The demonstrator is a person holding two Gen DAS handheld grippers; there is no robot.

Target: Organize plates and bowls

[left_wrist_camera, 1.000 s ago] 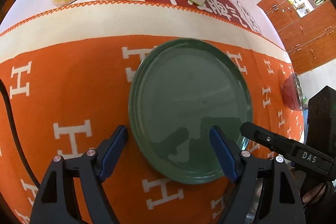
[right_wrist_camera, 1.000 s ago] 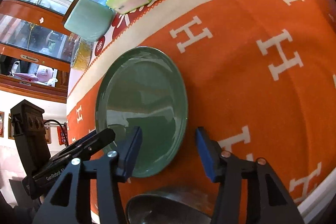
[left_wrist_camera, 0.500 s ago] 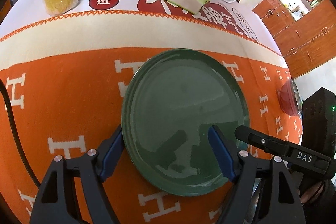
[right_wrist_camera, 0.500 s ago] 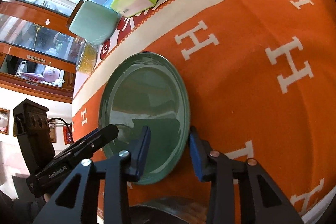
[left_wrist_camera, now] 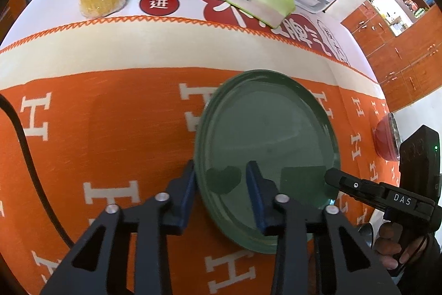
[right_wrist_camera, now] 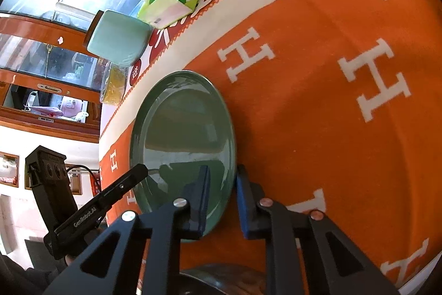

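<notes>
Gripping green plate [left_wrist_camera: 266, 145] by opposite rims | left gripper [left_wrist_camera: 221, 179] and right gripper [right_wrist_camera: 222, 190], jaws just closing, are clamping it | plate is lying mid-blanket [left_wrist_camera: 96, 129], well inside its edges | risk: glazed rim slipping, uneven lift tilting it.

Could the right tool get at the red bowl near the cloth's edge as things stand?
Probably not yet: the right tool is shut on the green plate, its jaws just closed on the rim. The red bowl lies beyond it, nothing between.
</notes>
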